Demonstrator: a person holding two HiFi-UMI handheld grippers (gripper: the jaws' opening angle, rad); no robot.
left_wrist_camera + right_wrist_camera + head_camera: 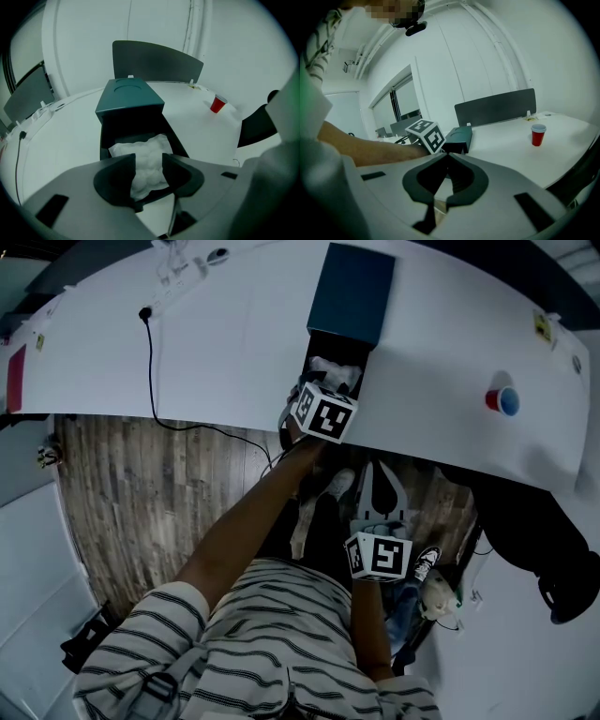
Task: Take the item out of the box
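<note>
A teal box lies on the white table, with its black drawer pulled out toward me. A white crumpled item rests in the drawer. My left gripper reaches into the drawer from the near side. In the left gripper view, my left gripper is open, one jaw on each side of the white item. My right gripper hangs below the table's near edge, away from the box. Its jaws meet at the tips in the right gripper view, with nothing between them.
A red cup stands on the table to the right of the box. A black cable runs over the table's left part and down off its edge. A dark chair stands at the right, and a grey partition rises behind the box.
</note>
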